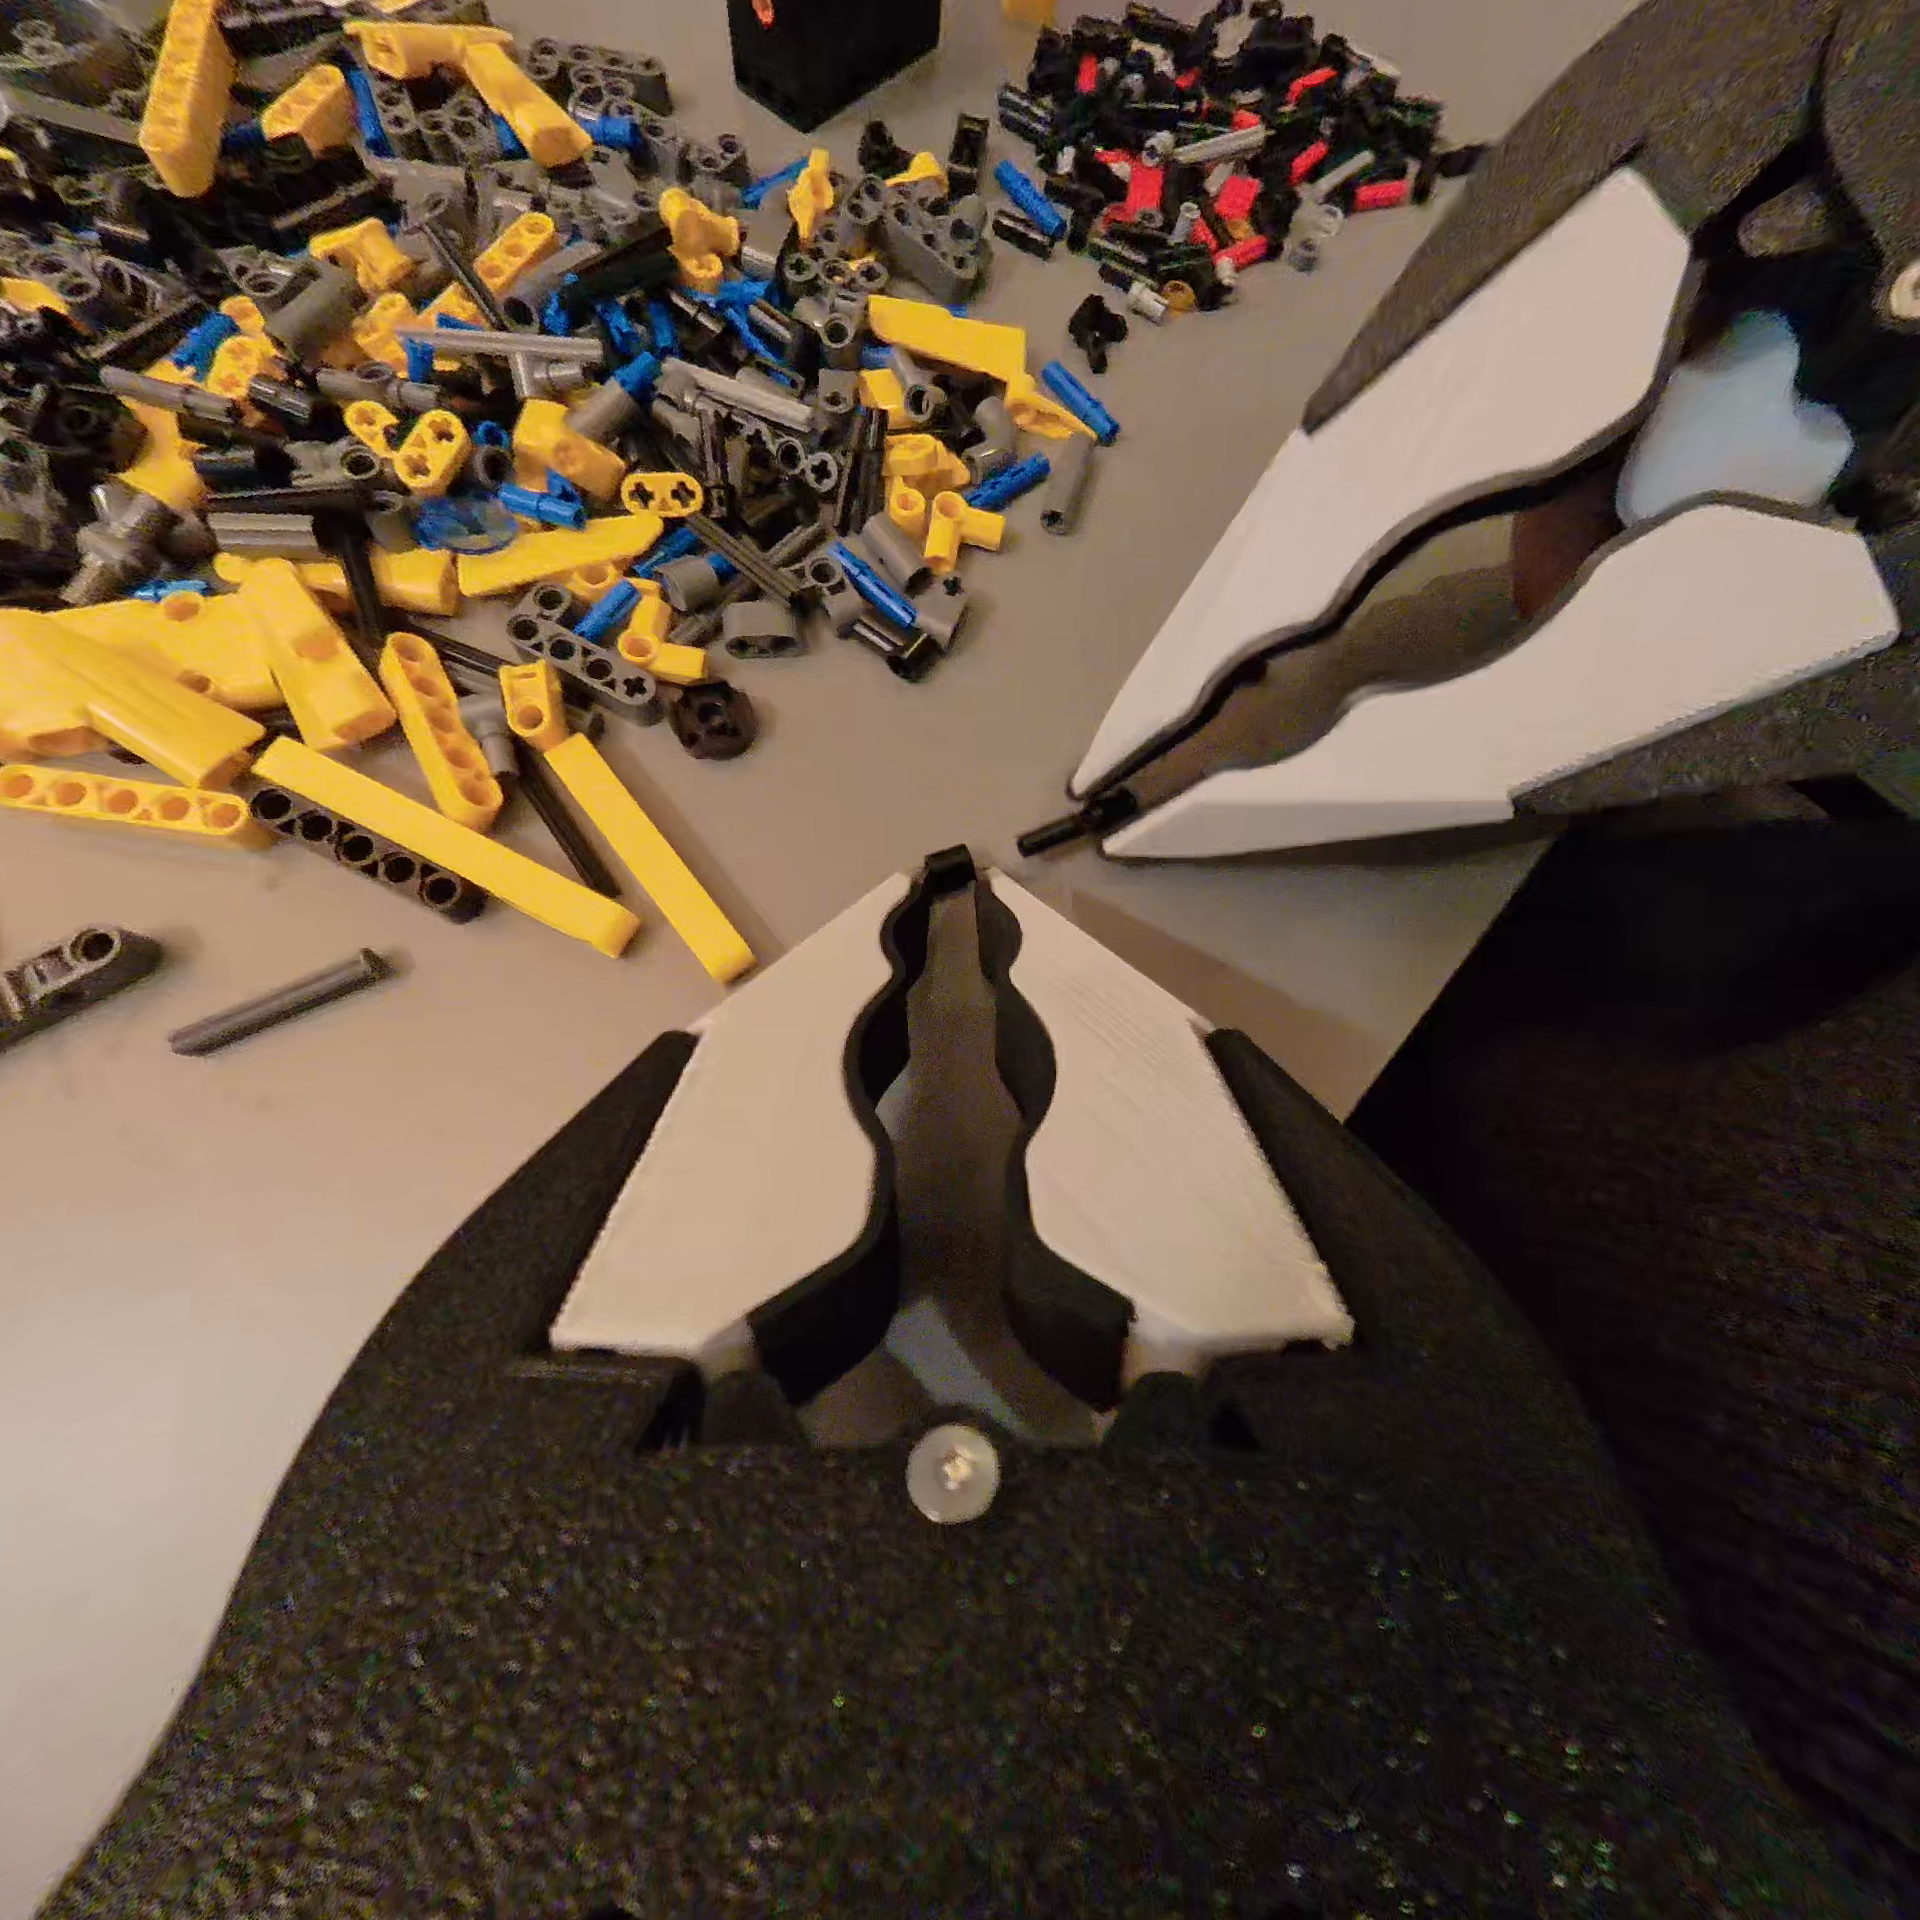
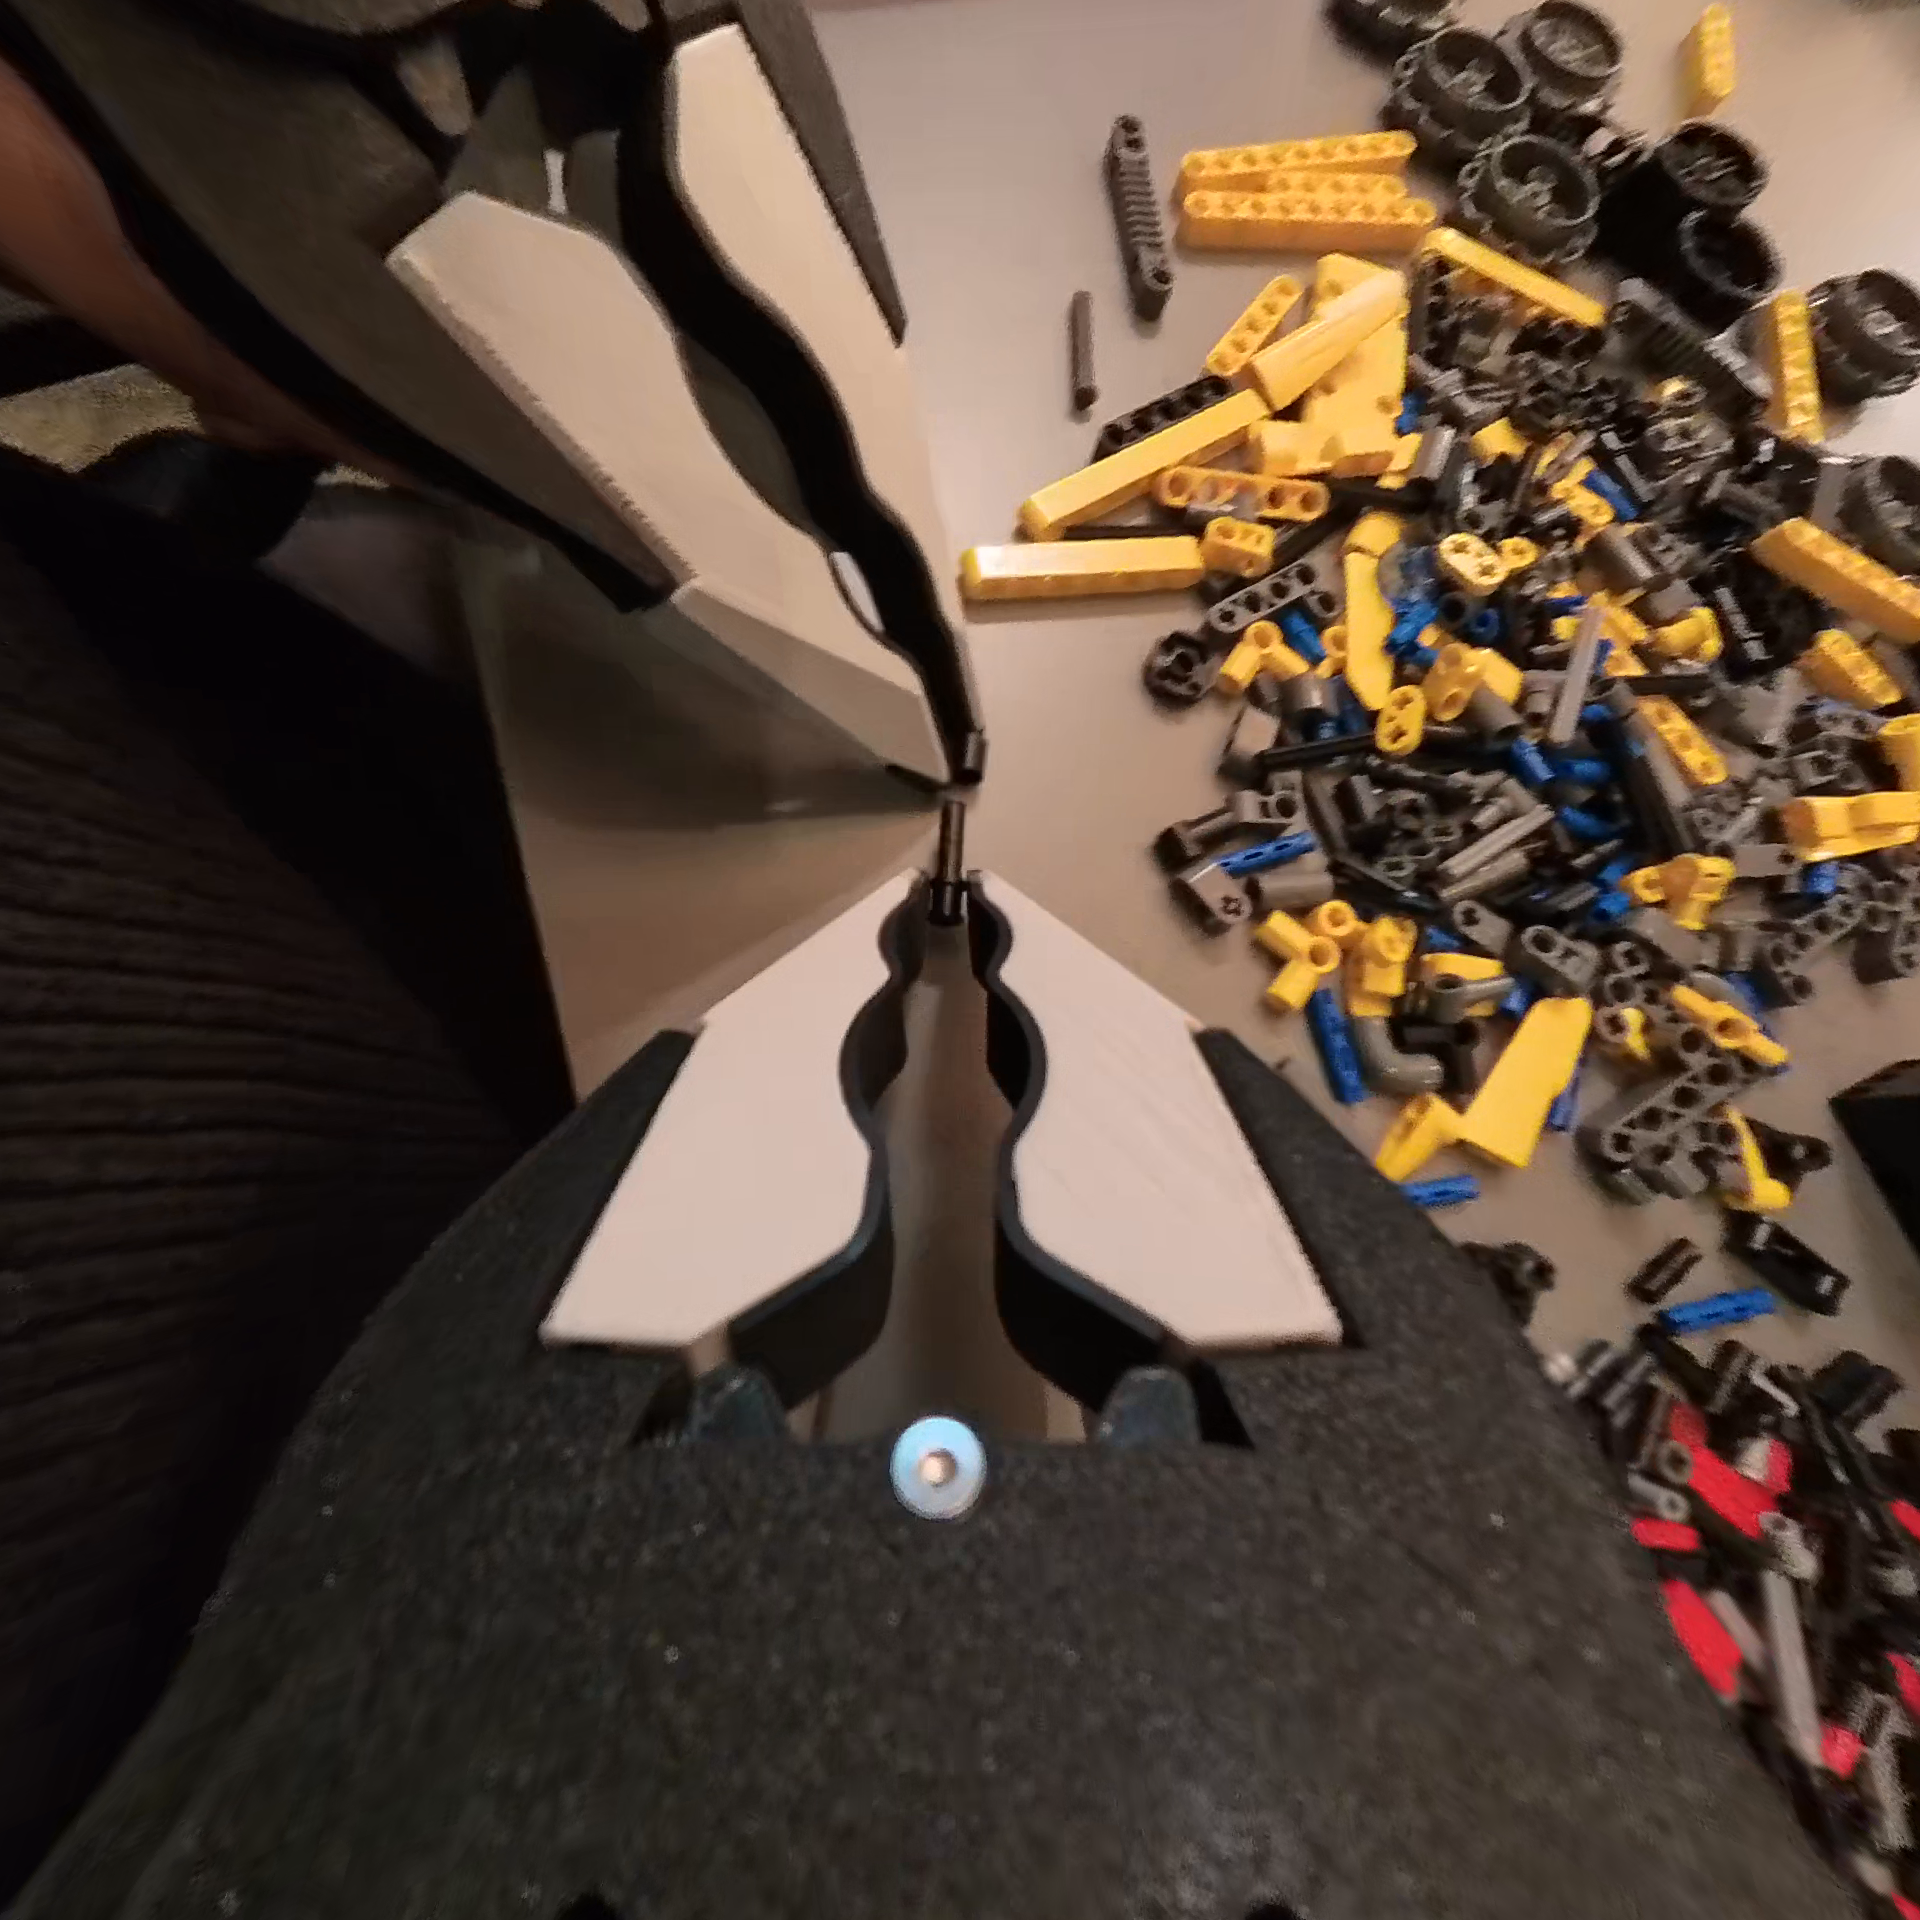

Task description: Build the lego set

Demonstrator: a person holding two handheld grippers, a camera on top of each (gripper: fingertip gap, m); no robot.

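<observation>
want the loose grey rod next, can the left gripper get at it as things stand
Probably not yet: the way to the grey rod looks free, since it lies alone on bare table, but the left gripper has its jaws shut on a small black piece.

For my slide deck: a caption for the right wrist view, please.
Right gripper pinching a black pin, tip to tip with the left gripper holding a small black piece, beside scattered building parts.

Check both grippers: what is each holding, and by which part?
Left gripper pinches a small black piece at its fingertips; most is hidden. Right gripper clamps a black pin by one end, the other end protruding.
</observation>
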